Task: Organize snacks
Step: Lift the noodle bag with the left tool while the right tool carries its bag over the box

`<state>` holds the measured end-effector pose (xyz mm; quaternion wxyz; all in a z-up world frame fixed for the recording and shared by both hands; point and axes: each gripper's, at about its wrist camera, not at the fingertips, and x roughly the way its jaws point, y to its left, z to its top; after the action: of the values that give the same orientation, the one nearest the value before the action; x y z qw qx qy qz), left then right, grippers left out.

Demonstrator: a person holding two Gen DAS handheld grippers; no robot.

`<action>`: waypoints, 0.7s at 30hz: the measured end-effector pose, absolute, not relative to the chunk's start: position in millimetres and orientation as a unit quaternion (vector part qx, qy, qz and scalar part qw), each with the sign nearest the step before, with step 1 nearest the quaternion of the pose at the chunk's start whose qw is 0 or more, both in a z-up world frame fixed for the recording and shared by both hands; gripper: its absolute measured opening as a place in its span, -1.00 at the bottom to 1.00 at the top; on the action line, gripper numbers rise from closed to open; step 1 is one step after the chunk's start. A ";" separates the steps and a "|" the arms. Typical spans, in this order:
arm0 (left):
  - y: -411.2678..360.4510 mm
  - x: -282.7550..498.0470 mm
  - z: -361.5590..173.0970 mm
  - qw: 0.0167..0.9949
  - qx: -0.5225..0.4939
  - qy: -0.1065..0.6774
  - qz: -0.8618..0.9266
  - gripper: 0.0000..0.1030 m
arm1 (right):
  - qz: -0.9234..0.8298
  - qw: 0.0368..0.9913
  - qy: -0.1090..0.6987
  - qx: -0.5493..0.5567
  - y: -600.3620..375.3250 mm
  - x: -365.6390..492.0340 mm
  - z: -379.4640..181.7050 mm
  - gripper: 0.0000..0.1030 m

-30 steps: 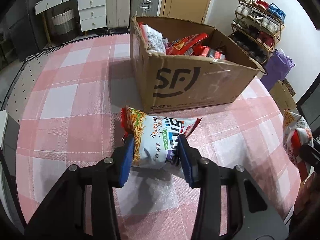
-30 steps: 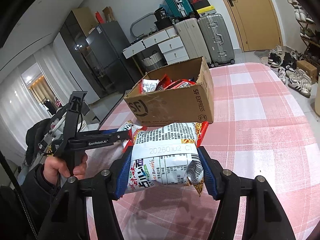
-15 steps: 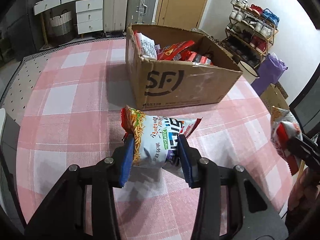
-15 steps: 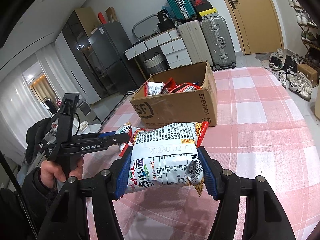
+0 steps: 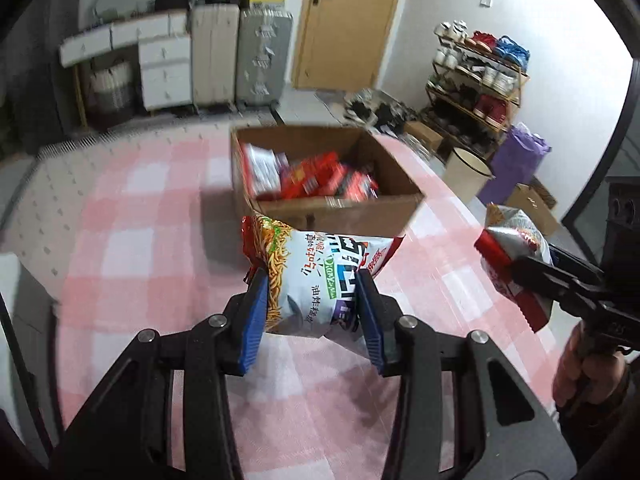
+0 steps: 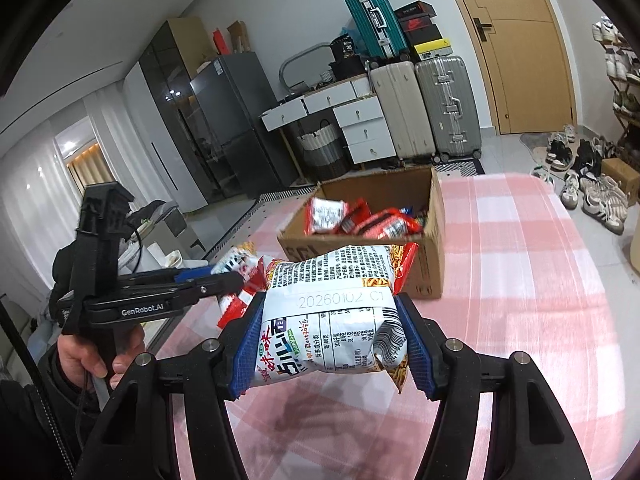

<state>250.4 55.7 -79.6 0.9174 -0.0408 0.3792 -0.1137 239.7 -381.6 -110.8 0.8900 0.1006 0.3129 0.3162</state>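
Note:
My left gripper (image 5: 311, 300) is shut on a white and red noodle snack packet (image 5: 316, 268), held in the air above the pink checked tablecloth (image 5: 120, 264). My right gripper (image 6: 332, 332) is shut on a second noodle snack packet (image 6: 336, 312), its printed back facing the camera. An open cardboard box (image 5: 332, 212) with several red and white snack packets inside stands on the table beyond both. In the right wrist view the left gripper (image 6: 234, 280) with its packet (image 6: 240, 276) hangs to the left; in the left wrist view the right gripper's packet (image 5: 512, 252) hangs at the right.
A person's hands (image 6: 86, 352) hold the gripper handles. Beyond the table stand suitcases (image 6: 424, 108), white drawers (image 6: 360, 128), a dark fridge (image 6: 232, 128), a wooden door (image 6: 516, 48) and a shoe rack (image 5: 476, 84). A purple bag (image 5: 516, 160) and a bin (image 5: 466, 172) stand beside the table's right edge.
Both grippers have risen with their packets still held. The left one rose more, so the box looks lower and smaller and its inside shows from above.

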 end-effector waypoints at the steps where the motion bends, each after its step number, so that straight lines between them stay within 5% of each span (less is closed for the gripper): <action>1: 55.6 251.8 -73.2 0.918 -0.041 0.377 -0.114 -0.24 | 0.316 0.890 0.312 0.103 -381.4 242.2 -107.9 0.22; 21: 46.7 305.5 10.1 0.934 -0.019 0.340 -0.106 -0.24 | 0.318 0.901 0.285 0.078 -350.9 321.9 -49.6 0.22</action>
<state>305.5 46.7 10.1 0.9341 -0.0188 0.3404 -0.1059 321.9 -350.9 -49.6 0.9008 0.0777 0.2850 0.3182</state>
